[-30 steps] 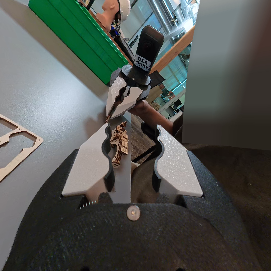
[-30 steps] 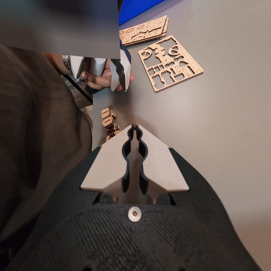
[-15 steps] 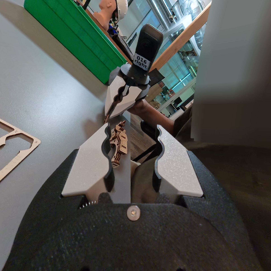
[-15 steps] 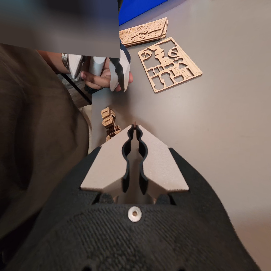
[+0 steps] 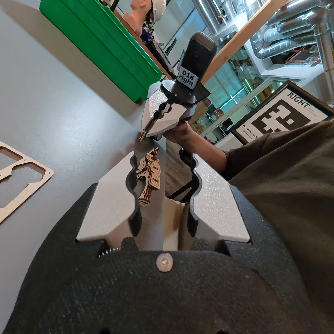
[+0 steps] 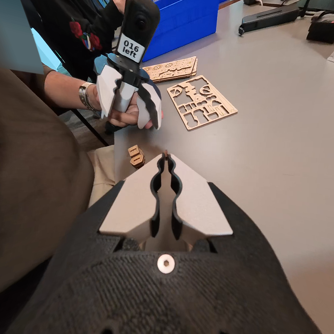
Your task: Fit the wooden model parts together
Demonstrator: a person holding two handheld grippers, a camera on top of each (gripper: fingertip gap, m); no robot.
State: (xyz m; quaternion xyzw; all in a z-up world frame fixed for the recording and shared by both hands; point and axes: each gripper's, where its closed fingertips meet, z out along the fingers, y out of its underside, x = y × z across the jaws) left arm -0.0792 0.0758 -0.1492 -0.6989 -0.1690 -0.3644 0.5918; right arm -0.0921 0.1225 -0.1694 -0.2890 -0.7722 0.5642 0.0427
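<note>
While the right gripper [image 6: 166,156] pinches a small wooden piece [image 5: 141,135] at its closed tips, the left gripper [image 5: 163,159] stands wide open, holding nothing. Landmark: the part-built wooden model [image 5: 149,176] lies at the table [image 5: 59,115] edge, between both grippers; the punched-out sheet [image 6: 201,101] lies beyond it.

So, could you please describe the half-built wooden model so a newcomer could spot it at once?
Start at the grey table and follow its near edge, beside the person's lap. The half-built wooden model lies there, between the two tools; unlike the flat punched-out sheet farther back, it is a chunky stack of layers.
</note>
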